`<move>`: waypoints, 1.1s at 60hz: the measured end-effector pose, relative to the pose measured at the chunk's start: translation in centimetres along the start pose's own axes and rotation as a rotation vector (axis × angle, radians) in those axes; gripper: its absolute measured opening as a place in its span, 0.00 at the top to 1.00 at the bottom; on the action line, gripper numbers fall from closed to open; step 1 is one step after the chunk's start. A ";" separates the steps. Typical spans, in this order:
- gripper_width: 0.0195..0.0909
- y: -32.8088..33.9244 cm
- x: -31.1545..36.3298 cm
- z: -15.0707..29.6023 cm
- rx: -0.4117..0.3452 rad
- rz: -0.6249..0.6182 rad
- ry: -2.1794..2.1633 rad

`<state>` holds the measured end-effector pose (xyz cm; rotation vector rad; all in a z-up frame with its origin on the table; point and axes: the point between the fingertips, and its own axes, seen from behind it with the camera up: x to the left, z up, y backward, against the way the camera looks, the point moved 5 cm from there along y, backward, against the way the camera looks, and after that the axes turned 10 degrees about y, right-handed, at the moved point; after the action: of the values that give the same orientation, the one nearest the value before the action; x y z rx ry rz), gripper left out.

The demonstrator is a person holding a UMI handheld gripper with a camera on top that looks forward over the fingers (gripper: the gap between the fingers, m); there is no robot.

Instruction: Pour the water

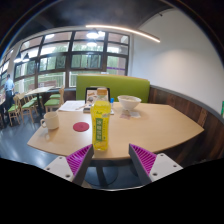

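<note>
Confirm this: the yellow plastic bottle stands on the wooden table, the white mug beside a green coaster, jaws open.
One thing is wrong: the round coaster is red, not green, as the gripper view shows. The yellow plastic bottle does stand on the wooden table, the white mug beside the coaster, jaws open.

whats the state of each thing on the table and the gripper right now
bottle: upright on the table, cap on, just ahead of the fingers, not held
mug: upright, left of the bottle
coaster: flat, nothing on it
bowl: upright, beyond the bottle
table: bearing all four
hand-held gripper: open, holding nothing
</note>
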<state>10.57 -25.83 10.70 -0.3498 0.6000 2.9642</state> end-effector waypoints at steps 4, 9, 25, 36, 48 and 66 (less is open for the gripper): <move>0.14 -3.0 1.5 0.8 -0.012 -0.004 0.000; 0.14 -6.4 2.5 2.1 -0.041 -0.013 0.001; 0.56 -15.2 3.7 4.9 -0.112 -0.090 -0.058; 0.78 -15.9 4.4 5.3 -0.166 -0.125 -0.049; 0.86 -15.9 5.3 6.2 -0.164 -0.132 0.056; 0.87 -15.0 8.3 19.4 -0.277 -0.289 0.866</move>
<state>0.64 -4.04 20.48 -1.6177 0.1477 2.4971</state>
